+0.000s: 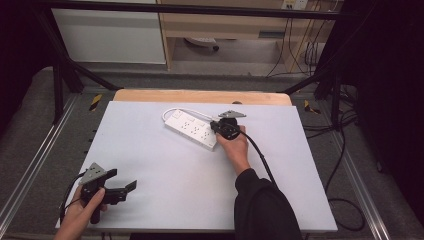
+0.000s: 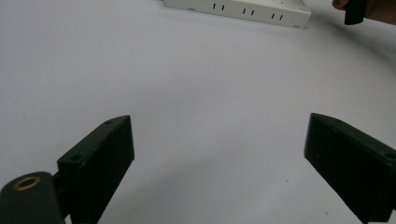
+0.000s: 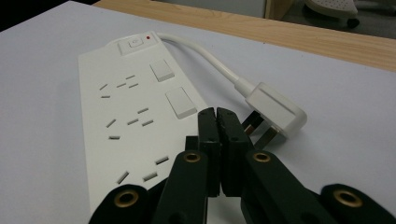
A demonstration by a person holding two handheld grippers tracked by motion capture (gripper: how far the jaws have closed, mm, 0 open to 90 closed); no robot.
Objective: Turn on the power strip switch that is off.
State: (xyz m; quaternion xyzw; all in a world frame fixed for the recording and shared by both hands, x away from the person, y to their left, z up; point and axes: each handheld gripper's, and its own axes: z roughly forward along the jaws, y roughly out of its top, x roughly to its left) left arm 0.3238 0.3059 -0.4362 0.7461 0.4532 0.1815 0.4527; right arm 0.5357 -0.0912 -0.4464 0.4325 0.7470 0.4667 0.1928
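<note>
A white power strip (image 1: 191,128) lies slantwise on the white table top (image 1: 165,170), toward the back middle. In the right gripper view the power strip (image 3: 126,112) shows several sockets, two rocker switches and a red light. Its white cable (image 3: 205,53) loops round to a white plug (image 3: 275,109) that lies on the table beside it. My right gripper (image 1: 215,125) hovers at the strip's right end, and this right gripper (image 3: 218,119) is shut with nothing between its jaws. Near the front left corner my left gripper (image 1: 121,179) is open and empty, jaws wide apart (image 2: 219,149).
A wooden strip (image 1: 200,96) runs along the table's back edge. Black frame bars and cables stand around the table. From the left gripper view, the power strip (image 2: 243,9) and the other hand's gripper (image 2: 355,11) sit far across bare table.
</note>
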